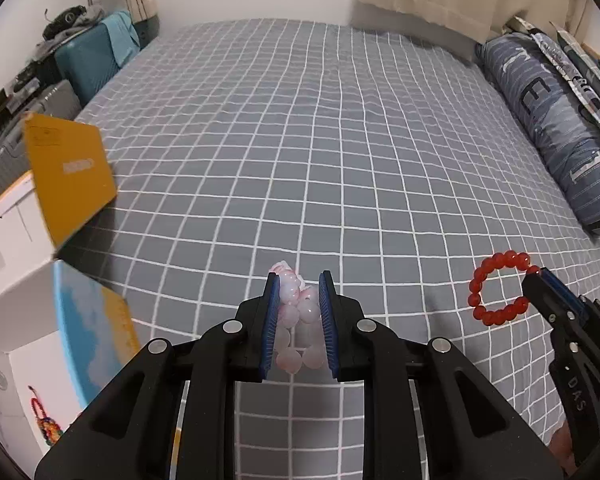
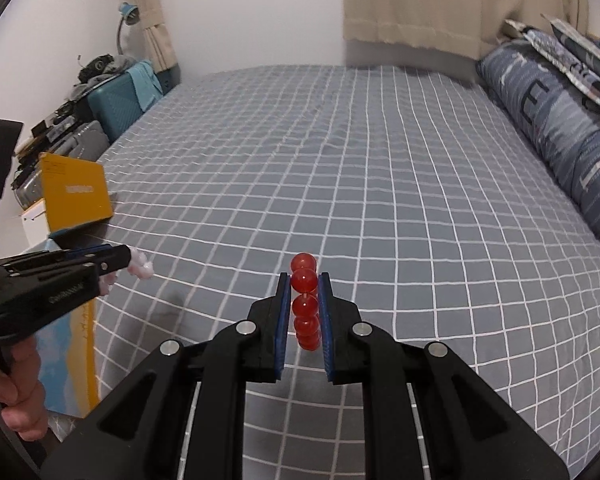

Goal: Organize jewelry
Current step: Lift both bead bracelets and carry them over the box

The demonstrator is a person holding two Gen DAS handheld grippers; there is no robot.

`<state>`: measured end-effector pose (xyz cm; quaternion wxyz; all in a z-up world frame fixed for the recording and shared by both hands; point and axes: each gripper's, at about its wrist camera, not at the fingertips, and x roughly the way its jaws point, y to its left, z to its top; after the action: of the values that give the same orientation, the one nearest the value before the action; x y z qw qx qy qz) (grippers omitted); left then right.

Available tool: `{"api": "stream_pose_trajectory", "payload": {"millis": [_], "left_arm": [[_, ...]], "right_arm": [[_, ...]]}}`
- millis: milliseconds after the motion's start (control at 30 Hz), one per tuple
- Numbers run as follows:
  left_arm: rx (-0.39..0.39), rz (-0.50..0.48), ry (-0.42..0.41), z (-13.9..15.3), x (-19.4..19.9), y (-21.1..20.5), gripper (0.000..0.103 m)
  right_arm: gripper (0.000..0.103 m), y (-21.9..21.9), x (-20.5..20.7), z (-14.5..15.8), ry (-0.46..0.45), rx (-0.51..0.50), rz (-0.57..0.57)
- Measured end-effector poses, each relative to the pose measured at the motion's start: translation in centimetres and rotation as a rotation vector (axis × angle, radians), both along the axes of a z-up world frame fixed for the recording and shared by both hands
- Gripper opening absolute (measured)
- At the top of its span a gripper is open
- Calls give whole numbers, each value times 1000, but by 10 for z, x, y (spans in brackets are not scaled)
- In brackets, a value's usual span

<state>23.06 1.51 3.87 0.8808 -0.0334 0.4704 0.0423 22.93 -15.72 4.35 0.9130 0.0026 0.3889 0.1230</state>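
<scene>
My left gripper [image 1: 299,280] is shut on a pale pink bead bracelet [image 1: 296,320], which hangs bunched between its blue pads above the grey checked bedsheet [image 1: 320,140]. From the right wrist view the same gripper [image 2: 130,258] shows at the left with pink beads [image 2: 142,270] poking out of its tip. My right gripper [image 2: 304,278] is shut on a red bead bracelet [image 2: 305,304], seen edge-on between the pads. In the left wrist view that red bracelet [image 1: 496,288] hangs as an open ring from the right gripper [image 1: 538,276] at the right.
An open white box with a blue and yellow lid [image 1: 88,332] stands at the lower left, a colourful beaded piece [image 1: 44,424] inside it. A yellow box lid [image 1: 68,176] stands behind it. Suitcases [image 1: 88,56] line the left side; a striped blue pillow [image 1: 560,128] lies right.
</scene>
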Motion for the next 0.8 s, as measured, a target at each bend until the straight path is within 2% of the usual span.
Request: {"api": "stream_pose_trajectory", "payload": {"millis": [167, 400, 600, 800], "left_arm": [[40, 11, -35, 17, -22, 15, 20], [44, 26, -88, 44, -61, 47, 20], [51, 71, -130, 67, -98, 88, 20], [33, 133, -139, 72, -137, 145, 20]], "right_arm": [[13, 16, -21, 23, -35, 12, 34], [13, 53, -53, 49, -88, 22, 115], [13, 102, -76, 69, -128, 41, 230], [13, 164, -100, 79, -148, 55, 358]]}}
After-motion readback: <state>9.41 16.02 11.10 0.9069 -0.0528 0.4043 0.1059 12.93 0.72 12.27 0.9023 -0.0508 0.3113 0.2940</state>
